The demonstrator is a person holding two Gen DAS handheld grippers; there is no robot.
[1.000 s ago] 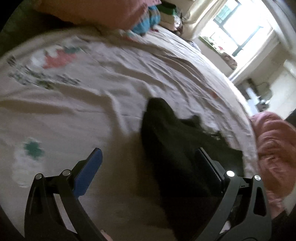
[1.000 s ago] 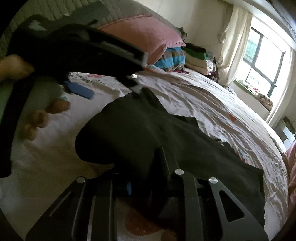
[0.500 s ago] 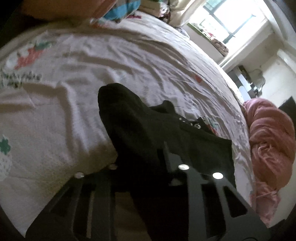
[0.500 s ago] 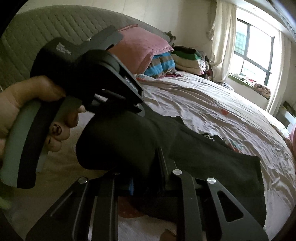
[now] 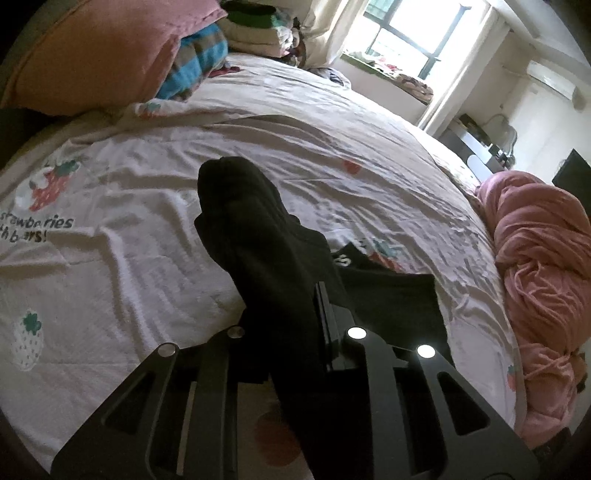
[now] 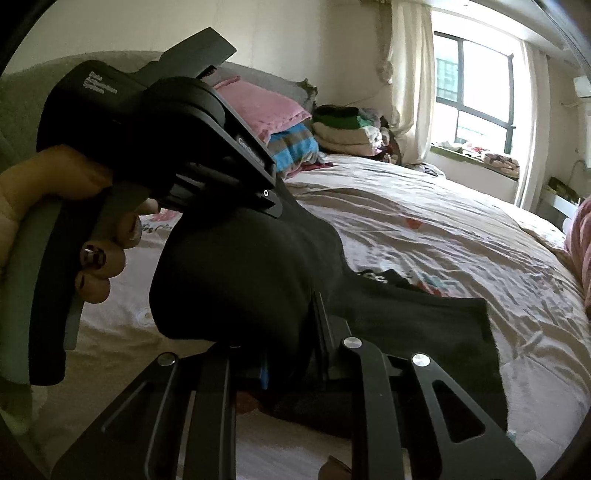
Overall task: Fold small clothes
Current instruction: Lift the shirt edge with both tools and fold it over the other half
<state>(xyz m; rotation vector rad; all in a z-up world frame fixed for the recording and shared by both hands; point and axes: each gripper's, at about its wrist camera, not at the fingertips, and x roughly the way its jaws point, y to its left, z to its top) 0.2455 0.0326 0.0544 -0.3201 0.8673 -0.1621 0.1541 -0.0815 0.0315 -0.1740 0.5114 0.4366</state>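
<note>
Two close wrist views over bed (image 5: pixel 280 147)

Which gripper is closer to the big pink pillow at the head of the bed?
Left. The left gripper pinches the black cotton garment on the side toward the pink pillow; the right gripper grips it farther away.

Below me spreads the bed (image 5: pixel 332 122), its strawberry-print sheet (image 5: pixel 122 206) rumpled; on it lie my black garment (image 5: pixel 391 291), a pink pillow (image 5: pixel 99 55), folded clothes (image 5: pixel 255 33), a pink blanket (image 5: pixel 543 251).
</note>
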